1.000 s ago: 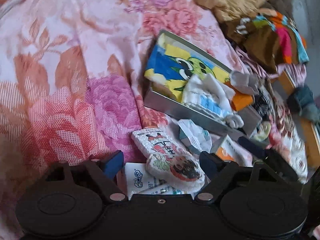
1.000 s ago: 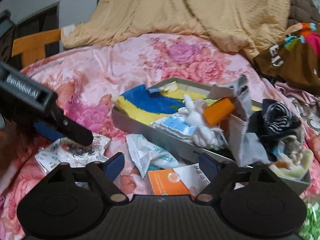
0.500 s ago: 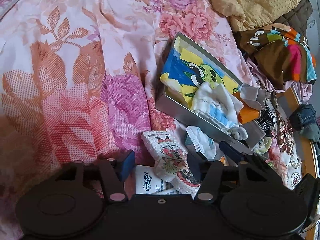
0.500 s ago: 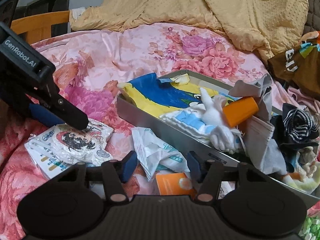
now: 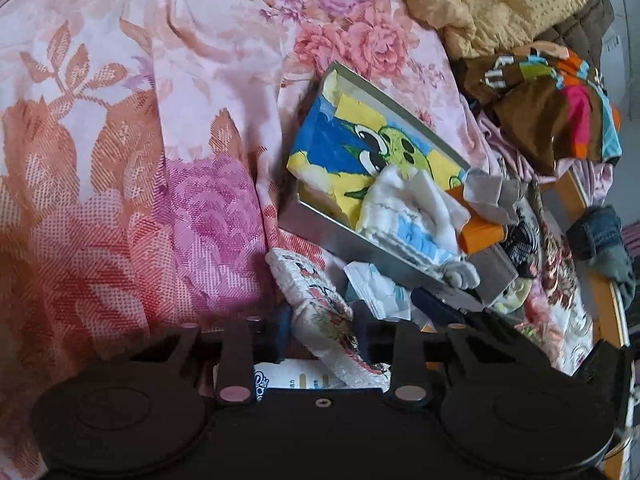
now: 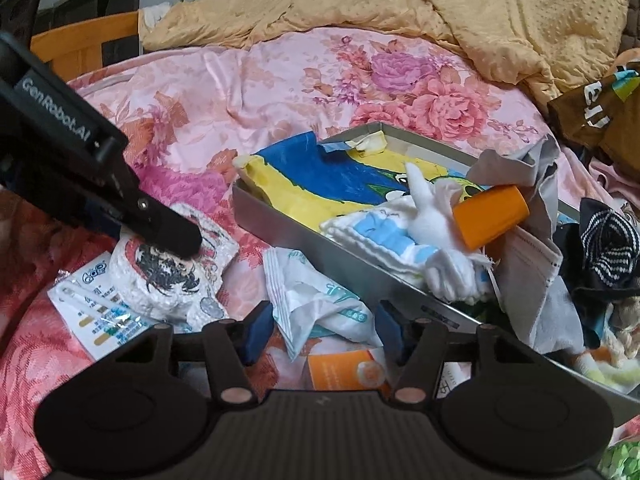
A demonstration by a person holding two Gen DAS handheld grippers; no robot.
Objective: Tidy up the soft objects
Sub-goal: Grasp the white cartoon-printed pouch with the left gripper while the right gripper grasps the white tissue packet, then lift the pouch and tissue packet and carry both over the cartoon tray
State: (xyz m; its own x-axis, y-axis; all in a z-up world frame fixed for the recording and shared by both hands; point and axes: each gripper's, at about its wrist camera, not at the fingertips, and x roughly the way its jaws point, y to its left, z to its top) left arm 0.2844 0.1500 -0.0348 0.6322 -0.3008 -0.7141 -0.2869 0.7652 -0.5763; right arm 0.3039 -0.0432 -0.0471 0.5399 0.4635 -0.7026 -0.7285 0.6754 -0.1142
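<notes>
A white cartoon-print soft pack lies on the floral bedspread. My left gripper is shut on it; it also shows in the right wrist view under the left gripper's black finger. My right gripper has closed on a crumpled white and teal wrapper. A grey tray behind holds a blue and yellow cartoon cloth, a white and blue folded cloth and an orange tube.
A flat white packet lies under the cartoon pack. An orange packet lies below my right gripper. A tan blanket and a brown multicolour garment lie beyond the tray. A striped dark sock sits at the tray's right end.
Both grippers have closed: the left onto the cartoon-print pack, the right onto the white and teal wrapper. Both have moved slightly closer to the bedspread.
</notes>
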